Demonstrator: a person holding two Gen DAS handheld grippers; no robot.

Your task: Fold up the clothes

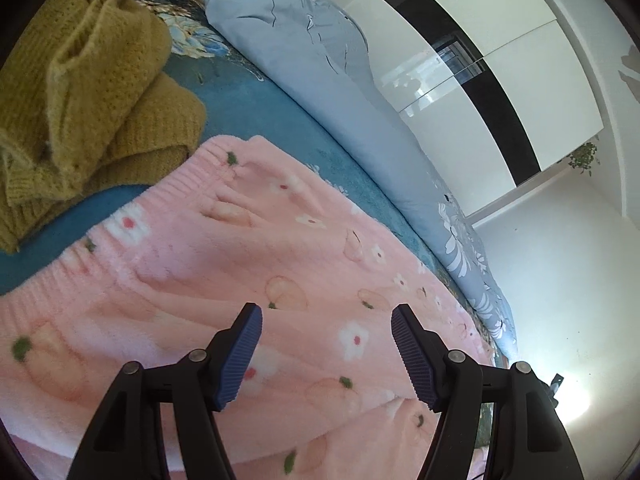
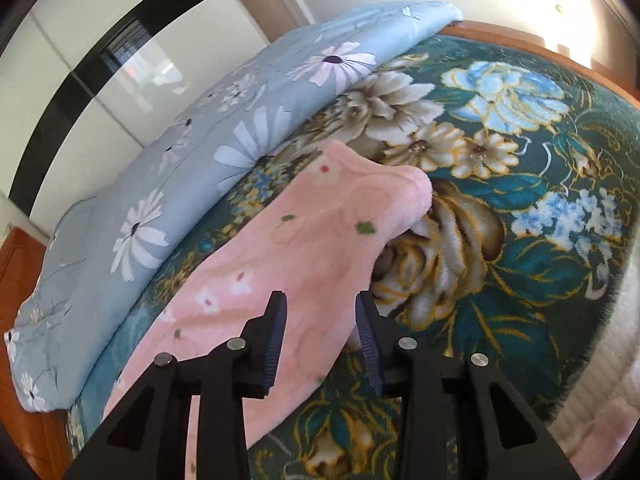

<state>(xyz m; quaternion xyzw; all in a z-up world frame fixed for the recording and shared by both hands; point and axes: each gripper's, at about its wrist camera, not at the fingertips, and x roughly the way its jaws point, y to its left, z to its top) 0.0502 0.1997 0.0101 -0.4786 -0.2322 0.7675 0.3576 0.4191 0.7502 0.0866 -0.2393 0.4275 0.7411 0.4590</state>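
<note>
A pink fleece garment (image 1: 240,248) printed with small flowers and peaches lies spread on the bed, its ribbed waistband towards an olive knitted sweater (image 1: 88,92) that sits crumpled at the upper left. My left gripper (image 1: 327,312) hangs open just above the pink fleece, nothing between its blue pads. In the right wrist view the same pink garment (image 2: 312,224) runs as a long strip to a rounded end. My right gripper (image 2: 321,298) stands over that strip's right edge, jaws partly apart, and the pads do not press on the fabric.
The bed is covered by a teal floral blanket (image 2: 520,200). A rolled light-blue daisy quilt (image 2: 192,168) (image 1: 312,60) lies along the far side. Behind it stands a white and black glossy wardrobe (image 1: 480,100). A wooden bed frame (image 2: 520,40) borders the blanket.
</note>
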